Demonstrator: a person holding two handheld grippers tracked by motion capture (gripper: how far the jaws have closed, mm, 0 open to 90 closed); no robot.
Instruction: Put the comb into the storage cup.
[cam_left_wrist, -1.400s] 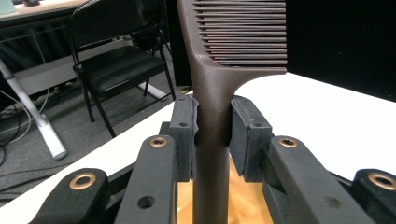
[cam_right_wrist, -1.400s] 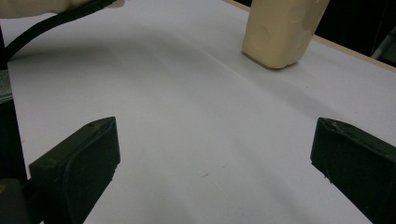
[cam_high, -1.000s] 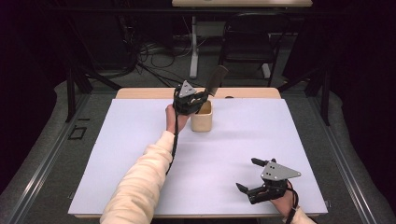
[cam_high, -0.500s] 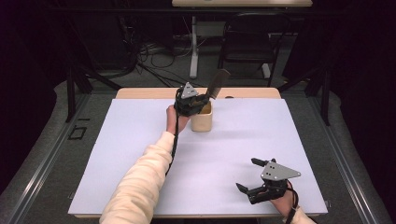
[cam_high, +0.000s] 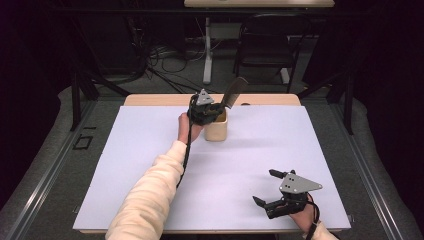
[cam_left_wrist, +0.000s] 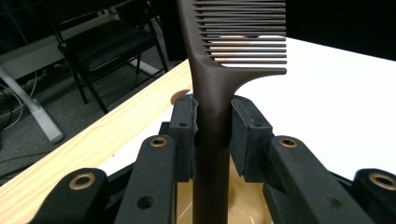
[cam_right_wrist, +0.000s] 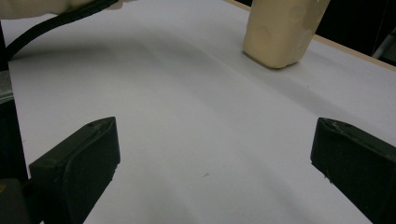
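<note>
High view: the left gripper (cam_high: 216, 109) pinches a dark comb (cam_high: 234, 93) by its handle, upright over the cup (cam_high: 216, 129) at the table's far edge, apparently for dropping in. Near right, the right gripper (cam_high: 265, 190) rests spread.

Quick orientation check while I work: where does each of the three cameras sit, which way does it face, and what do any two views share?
High view: above the person's side, looking forward and down on the table; forearms, left gripper and right gripper show.
Left gripper view: rides the left gripper, looking along jaws shut on the comb, over the cup.
Right gripper view: low over the table, facing the cup between spread jaws.
Shared: the cup shows in all three views.
</note>
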